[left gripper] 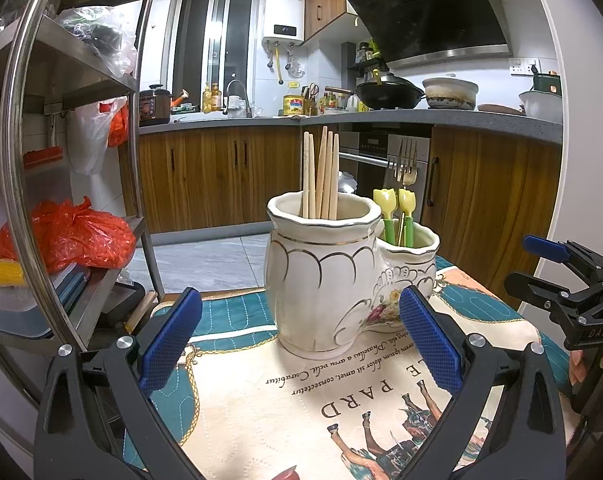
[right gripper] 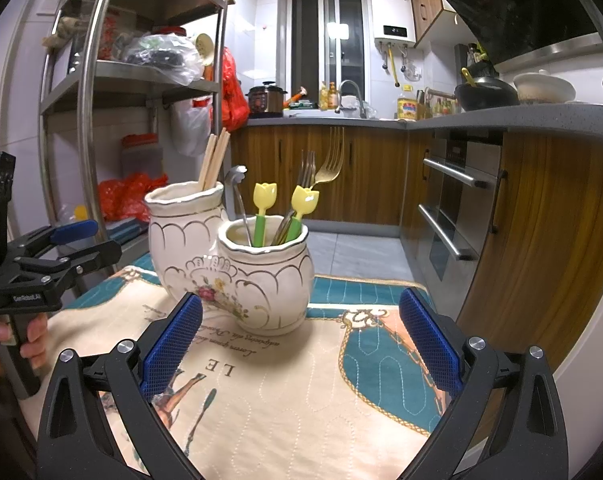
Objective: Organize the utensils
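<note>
A white ceramic double holder with gold trim [left gripper: 321, 276] [right gripper: 261, 276] stands on the patterned cloth. Its taller pot holds several wooden chopsticks [left gripper: 321, 172] [right gripper: 213, 160]. The lower pot [left gripper: 415, 256] holds two yellow tulip-topped green sticks [left gripper: 387, 210] [right gripper: 263, 212] and forks [right gripper: 329, 164] [left gripper: 405, 160]. My left gripper [left gripper: 301, 332] is open in front of the holder with nothing between its fingers. My right gripper [right gripper: 301, 336] is open too, empty, facing the lower pot. Each gripper shows at the side of the other's view [left gripper: 565, 272] [right gripper: 57, 248].
The cloth [right gripper: 301, 380] covers a small table whose edges drop off close behind the holder. A steel shelf rack [left gripper: 81, 160] with red bags [left gripper: 73, 236] stands to the left. Wooden cabinets and an oven [right gripper: 453, 200] lie beyond. A person's fingers [right gripper: 33, 344] hold the left gripper's handle.
</note>
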`<state>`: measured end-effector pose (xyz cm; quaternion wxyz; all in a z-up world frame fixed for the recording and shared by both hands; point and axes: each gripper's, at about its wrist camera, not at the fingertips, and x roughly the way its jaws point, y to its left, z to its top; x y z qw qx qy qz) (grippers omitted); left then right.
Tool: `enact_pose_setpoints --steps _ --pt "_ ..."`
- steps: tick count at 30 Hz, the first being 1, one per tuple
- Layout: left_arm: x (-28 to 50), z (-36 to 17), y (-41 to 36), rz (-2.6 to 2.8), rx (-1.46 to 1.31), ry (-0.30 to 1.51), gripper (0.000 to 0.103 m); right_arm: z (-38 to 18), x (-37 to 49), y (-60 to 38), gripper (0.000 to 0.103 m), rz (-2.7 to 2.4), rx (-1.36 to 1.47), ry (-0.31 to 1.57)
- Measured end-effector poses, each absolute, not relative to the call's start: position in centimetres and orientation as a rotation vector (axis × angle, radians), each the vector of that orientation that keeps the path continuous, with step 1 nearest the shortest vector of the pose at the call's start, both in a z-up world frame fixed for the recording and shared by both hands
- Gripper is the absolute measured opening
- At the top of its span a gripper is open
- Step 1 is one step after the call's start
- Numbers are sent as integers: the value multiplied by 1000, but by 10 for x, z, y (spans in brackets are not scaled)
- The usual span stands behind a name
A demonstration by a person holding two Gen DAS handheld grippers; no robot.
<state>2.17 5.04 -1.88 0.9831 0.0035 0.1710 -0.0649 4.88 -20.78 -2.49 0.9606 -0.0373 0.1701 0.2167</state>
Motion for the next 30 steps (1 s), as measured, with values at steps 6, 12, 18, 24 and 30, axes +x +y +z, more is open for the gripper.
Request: enact_pose_setpoints --steps 6,12,18,24,30 --pt "22 -19 50 -129 7 343 97 -25 49 -208 98 440 -76 345" --pt "22 -19 51 -129 6 344 97 -25 49 -208 98 439 -76 345" --pt "22 -19 50 -129 6 345 97 -25 49 -208 98 440 -76 346" --pt "22 -19 51 -126 6 345 97 -25 49 -208 98 440 -76 346" --pt "30 -24 51 -102 14 399 97 -25 49 -208 98 440 -76 347"
